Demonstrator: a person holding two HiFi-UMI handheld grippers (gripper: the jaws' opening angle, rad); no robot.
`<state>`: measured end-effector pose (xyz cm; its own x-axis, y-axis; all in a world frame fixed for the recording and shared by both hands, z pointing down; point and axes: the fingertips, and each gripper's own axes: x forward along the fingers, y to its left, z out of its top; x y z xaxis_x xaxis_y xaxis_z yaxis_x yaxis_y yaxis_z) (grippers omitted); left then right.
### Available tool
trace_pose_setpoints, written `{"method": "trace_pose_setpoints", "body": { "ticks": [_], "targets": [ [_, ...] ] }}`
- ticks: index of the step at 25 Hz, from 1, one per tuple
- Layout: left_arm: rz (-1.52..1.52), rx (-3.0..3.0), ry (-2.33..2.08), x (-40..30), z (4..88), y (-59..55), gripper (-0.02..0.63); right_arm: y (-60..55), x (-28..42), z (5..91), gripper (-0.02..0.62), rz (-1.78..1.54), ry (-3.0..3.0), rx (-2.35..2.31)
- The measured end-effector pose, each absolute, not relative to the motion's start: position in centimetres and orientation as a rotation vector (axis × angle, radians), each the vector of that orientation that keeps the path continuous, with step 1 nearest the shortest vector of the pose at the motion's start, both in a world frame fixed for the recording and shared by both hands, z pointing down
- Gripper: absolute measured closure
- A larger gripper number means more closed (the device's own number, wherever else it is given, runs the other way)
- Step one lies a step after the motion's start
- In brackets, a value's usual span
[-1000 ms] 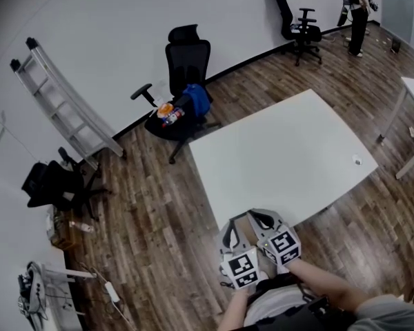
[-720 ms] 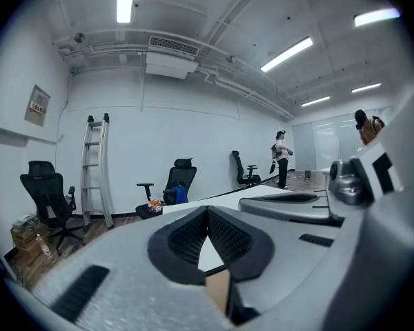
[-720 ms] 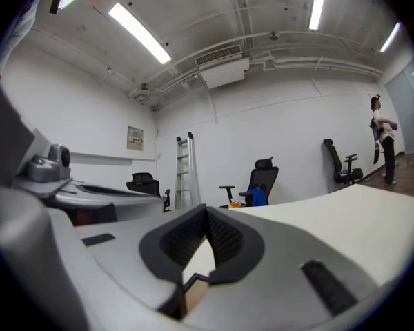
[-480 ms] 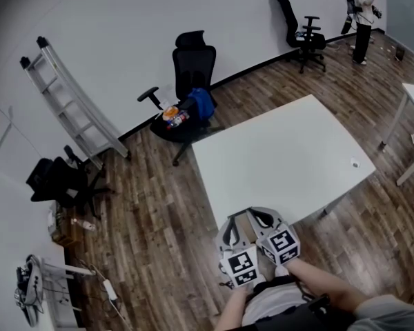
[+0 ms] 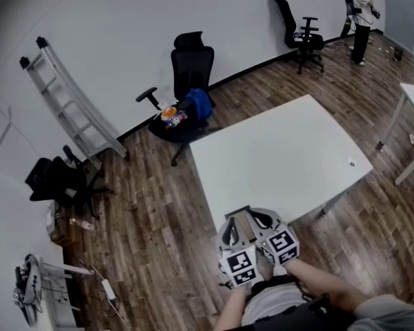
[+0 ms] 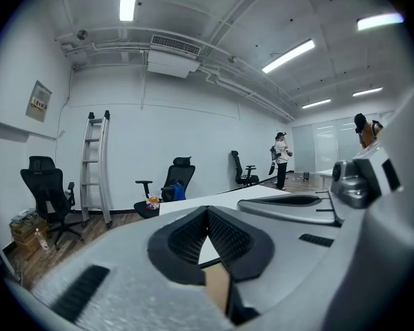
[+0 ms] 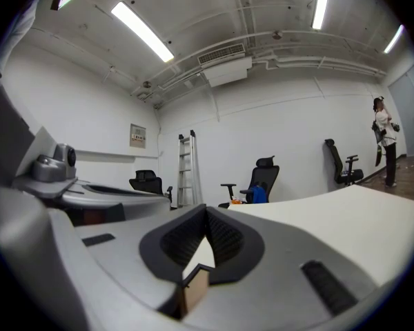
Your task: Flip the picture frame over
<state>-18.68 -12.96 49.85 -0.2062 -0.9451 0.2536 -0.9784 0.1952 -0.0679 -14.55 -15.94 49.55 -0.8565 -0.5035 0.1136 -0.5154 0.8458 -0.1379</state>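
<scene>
The picture frame (image 5: 242, 223) shows a brown back and a dark rim. It is held edge-up over the near corner of the white table (image 5: 283, 150). My left gripper (image 5: 229, 229) is shut on its left side and my right gripper (image 5: 263, 220) is shut on its right side, close together. In the left gripper view the closed jaws (image 6: 207, 214) pinch the frame (image 6: 217, 289), whose tan edge shows below the pads. The right gripper view shows the same: shut jaws (image 7: 207, 211) with the frame's corner (image 7: 195, 288) between them.
A black office chair (image 5: 188, 74) with a blue bag stands beyond the table. A ladder (image 5: 69, 102) leans on the wall at the left. A small object (image 5: 350, 162) lies near the table's right edge. A person (image 5: 362, 12) stands at the far right beside another chair (image 5: 300, 23).
Both grippers keep their hold on the frame and have edged slightly forward together. The head view has shifted a little.
</scene>
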Motion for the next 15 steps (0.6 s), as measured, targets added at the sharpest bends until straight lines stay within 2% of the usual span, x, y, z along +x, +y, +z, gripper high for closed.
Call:
{"method": "trace_pose_setpoints", "body": {
  "ticks": [15],
  "targets": [
    [0.333,1.868,-2.290,-18.81,50.49,-12.65,0.603,-15.74,-14.62,49.98,0.597,0.266,-2.931,0.814]
  ]
}}
